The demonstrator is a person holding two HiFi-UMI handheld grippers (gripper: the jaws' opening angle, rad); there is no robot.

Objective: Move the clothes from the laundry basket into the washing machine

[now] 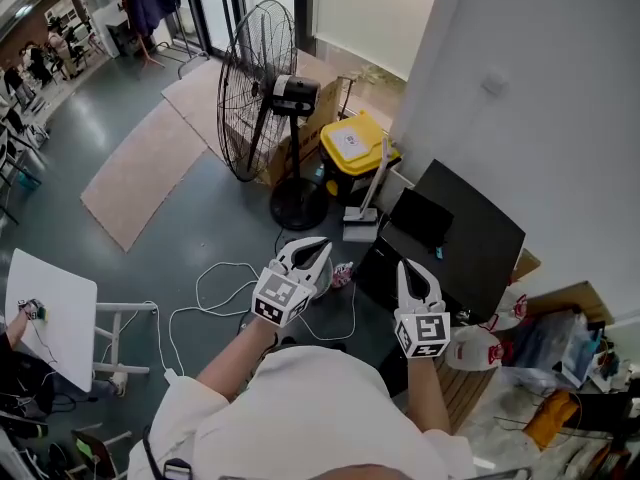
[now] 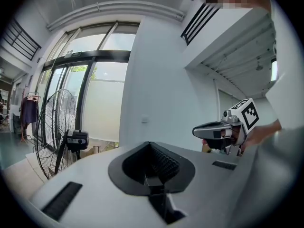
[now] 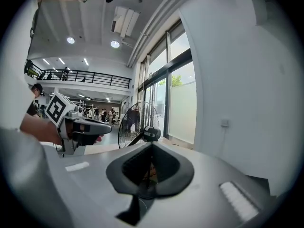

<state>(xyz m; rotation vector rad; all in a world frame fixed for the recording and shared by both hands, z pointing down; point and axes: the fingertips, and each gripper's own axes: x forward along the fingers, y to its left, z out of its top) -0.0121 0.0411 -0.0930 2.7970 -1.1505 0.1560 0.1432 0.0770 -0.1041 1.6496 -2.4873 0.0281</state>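
Floor [image 1: 200, 238] takes most of the head view, grey and wide, with a white wall [image 1: 540, 98] running down the right side. Two tan rugs [image 1: 140, 168] lie on it at upper left, and a big pedestal fan [image 1: 255, 88] stands just beside them. Right of the fan's base sits a black slab-like thing [image 1: 480, 238], and I can't tell what it is. A white tabletop [image 1: 50, 313] pokes in at the left edge, and a yellow bin [image 1: 355, 143] is tucked by the wall. Both arms are up and level: the left tool [image 1: 320, 250] is clenched with nothing in it, and the right tool [image 1: 409, 268] is clamped tight and empty too. They hang side by side, apart, over the floor. White cables [image 1: 210, 288] loop across the floor under them. As for the clothes, the laundry basket and the washing machine, I can't pick them out in any view
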